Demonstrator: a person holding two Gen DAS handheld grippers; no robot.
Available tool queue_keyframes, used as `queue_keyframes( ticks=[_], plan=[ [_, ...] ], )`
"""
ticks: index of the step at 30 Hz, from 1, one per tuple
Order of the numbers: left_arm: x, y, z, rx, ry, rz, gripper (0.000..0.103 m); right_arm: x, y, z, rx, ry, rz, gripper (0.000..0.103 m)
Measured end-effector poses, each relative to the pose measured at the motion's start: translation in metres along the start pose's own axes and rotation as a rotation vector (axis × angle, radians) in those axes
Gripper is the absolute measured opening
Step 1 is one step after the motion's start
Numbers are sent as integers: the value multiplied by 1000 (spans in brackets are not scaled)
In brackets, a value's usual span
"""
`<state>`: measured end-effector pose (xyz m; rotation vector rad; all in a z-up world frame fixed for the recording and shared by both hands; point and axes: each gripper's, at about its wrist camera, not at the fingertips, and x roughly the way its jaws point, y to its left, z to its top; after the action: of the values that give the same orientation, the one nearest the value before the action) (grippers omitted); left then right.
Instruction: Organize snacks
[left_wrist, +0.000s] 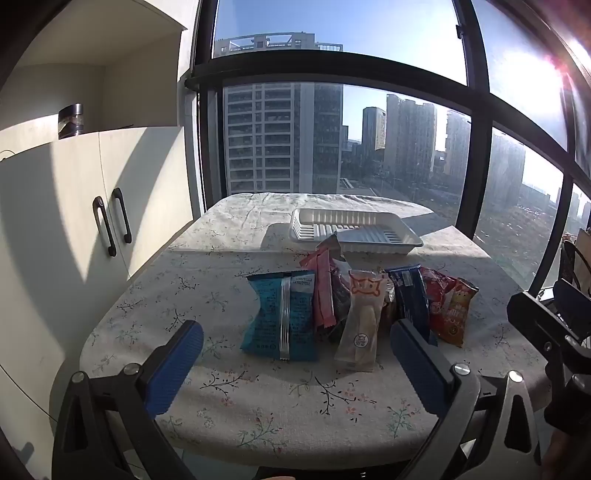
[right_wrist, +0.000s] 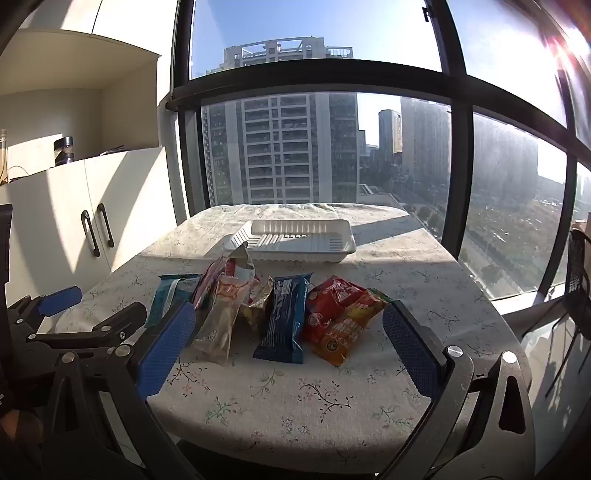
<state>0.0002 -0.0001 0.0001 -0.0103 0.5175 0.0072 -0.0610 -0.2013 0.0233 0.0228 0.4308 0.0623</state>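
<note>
Hovering at the near edge of the floral-clothed tabletop (left_wrist: 229, 402), you hold both tongs spread apart and empty: the left tongs (left_wrist: 295, 365) frame the teal packet (left_wrist: 280, 314) and the clear-wrapped pastry (left_wrist: 360, 325), while the right tongs (right_wrist: 288, 347) bracket the dark blue packet (right_wrist: 284, 317) and the red and orange bags (right_wrist: 343, 317). The snacks lie in a loose, overlapping heap at the middle of the tabletop, with a pink stick pack (left_wrist: 321, 288) propped against its neighbours; behind them, toward the window, sits the white ribbed tray (left_wrist: 354, 230), which looks empty and is the likely home for the sorted packs. None has yet been lifted. These wrappers should handle as light, soft and crinkly, with slick film that may slide between the pads, and their contents could crush under a hard squeeze. Judging from the layout, you would do best to take each packet across its flat middle or by a crimped end seam, starting with the outer ones, the teal or the orange, so the leaning pile is not toppled.
</note>
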Motion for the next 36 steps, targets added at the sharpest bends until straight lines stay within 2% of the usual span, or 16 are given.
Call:
queue_keyframes(
  ticks=[36],
  plan=[
    [3,3,-3,-14,-2,-3,103,21,8,-8,-18,82,-12,103]
  ],
)
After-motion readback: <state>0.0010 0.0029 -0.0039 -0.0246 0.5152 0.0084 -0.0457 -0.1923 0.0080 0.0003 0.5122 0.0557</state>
